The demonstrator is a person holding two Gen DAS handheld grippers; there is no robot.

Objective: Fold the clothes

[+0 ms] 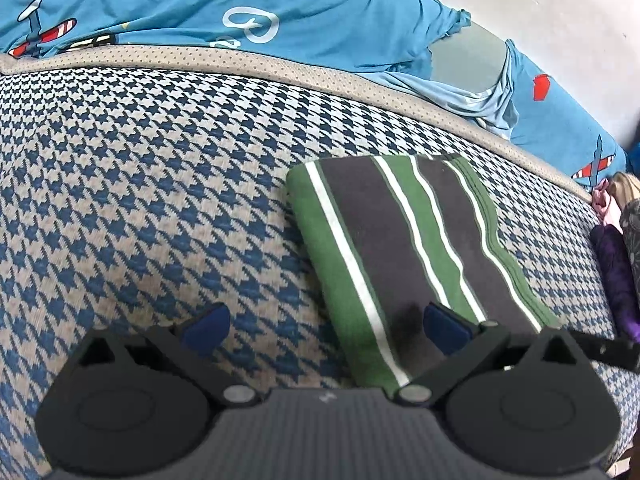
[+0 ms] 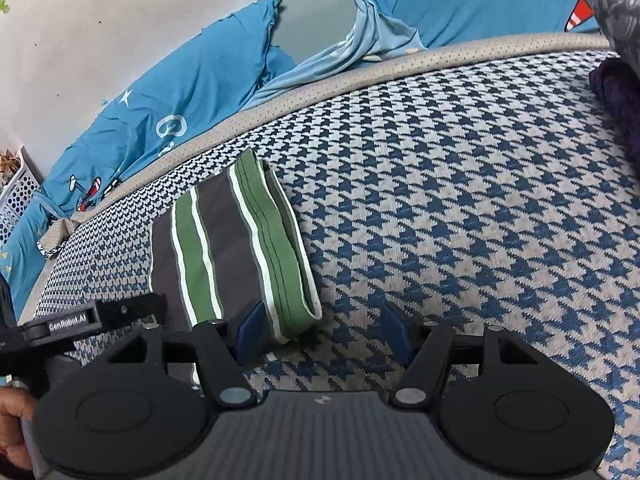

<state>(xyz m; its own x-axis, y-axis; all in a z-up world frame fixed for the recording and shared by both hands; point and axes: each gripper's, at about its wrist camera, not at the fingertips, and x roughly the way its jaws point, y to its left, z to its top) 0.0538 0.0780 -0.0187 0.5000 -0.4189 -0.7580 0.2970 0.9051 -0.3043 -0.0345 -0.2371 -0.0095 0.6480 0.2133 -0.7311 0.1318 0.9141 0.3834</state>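
Observation:
A folded garment [image 1: 404,248] with green, dark grey and white stripes lies flat on a blue-and-beige houndstooth cover [image 1: 140,200]. My left gripper [image 1: 326,330] is open, straddling the garment's near left edge; its right pad [image 1: 444,330] rests over the cloth, its left pad [image 1: 206,328] over the cover. In the right wrist view the same garment [image 2: 228,248] sits left of centre. My right gripper [image 2: 324,334] is open at its near right corner, left pad [image 2: 250,332] against the folded hem, right pad [image 2: 396,332] over bare cover. Neither holds cloth.
A blue sheet [image 1: 240,12] printed with aeroplanes is bunched along the far side by a pale wall [image 1: 560,20]. Dark purple and patterned clothes [image 1: 616,268] lie at the right. A white perforated basket [image 2: 18,196] stands far left. A hand [image 2: 14,428] holds the left gripper.

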